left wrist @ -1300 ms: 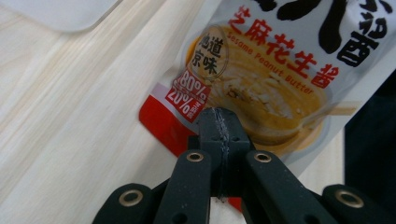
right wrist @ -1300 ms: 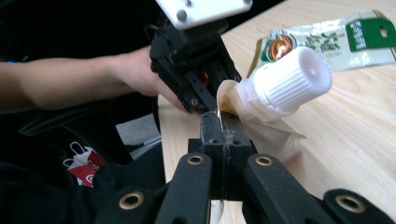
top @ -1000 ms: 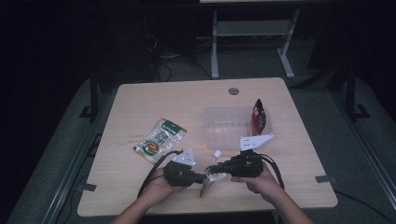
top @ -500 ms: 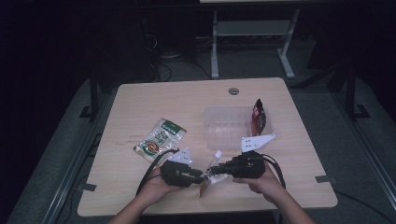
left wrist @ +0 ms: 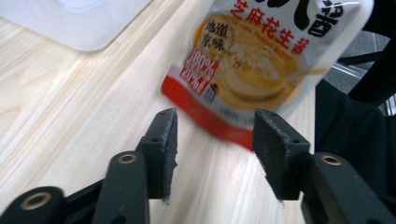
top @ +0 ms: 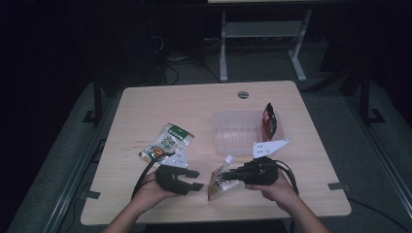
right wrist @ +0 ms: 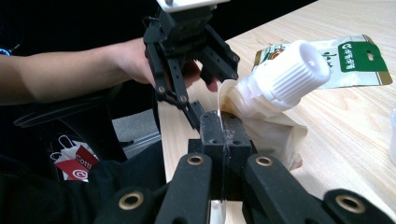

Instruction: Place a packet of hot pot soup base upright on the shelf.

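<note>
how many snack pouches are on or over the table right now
3. A green pouch lies flat at the table's left; a dark red pouch leans by the clear tray; a spouted pouch is pinched in the right tool. Others may be hidden.

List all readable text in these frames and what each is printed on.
"芝麻花生酱" on the spouted pouch
"地道京味" on the same pouch, in a round badge
"80%" and "20%" on the pouch's red patch
Small Latin line under the pouch's title: too blurred to read
"Cott", cut off, on the red and white bag
Green snack packet: white characters too small to read
Dark red packet: print unreadable
</note>
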### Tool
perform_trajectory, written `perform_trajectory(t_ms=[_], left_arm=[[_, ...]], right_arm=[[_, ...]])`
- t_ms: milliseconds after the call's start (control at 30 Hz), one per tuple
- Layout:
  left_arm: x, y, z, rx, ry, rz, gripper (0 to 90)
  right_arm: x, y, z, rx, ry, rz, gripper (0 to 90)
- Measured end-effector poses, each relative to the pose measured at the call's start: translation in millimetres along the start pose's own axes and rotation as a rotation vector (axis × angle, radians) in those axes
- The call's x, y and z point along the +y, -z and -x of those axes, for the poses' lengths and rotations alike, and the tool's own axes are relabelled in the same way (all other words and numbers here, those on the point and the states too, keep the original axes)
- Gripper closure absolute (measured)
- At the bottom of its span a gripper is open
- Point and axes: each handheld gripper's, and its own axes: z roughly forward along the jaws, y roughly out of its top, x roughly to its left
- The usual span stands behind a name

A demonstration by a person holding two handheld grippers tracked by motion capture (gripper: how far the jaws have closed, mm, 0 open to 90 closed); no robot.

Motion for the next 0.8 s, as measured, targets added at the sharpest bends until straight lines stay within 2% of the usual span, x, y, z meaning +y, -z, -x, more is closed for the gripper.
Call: perform_trajectory(t_ms=[100,233,400,500,633,800], left_arm=[[-3.2,7.6,-1.2,-0.007,0.008,-0.021,44.6],[-12.8,16.0,0.8,0.018,0.01,-0.053,41.2],[-29.1,26.7,2.0,0.046,0.023,-0.061,39.3],[-30.6,24.4,1.2,0.077,-0.002,-0.095,38.6],[-31.8,17.5,-0.9,0.057,0.026,-0.091,38.1],[-32.8,16.3,-2.3,0.055,0.025,-0.098,38.1]], right_arm=[[0.3,1.8,-0.2,-0.009,-0.002,-0.001,90.0],[1.7,5.4,0.0,-0.029,-0.004,-0.006,90.0],[4.7,11.6,-0.1,-0.045,-0.004,-0.004,90.0],[7.4,16.0,1.0,-0.047,0.006,-0.001,89.9],[11.3,22.6,0.5,-0.06,0.003,-0.008,89.9],[17.7,33.1,0.7,-0.08,0.004,0.0,89.9]])
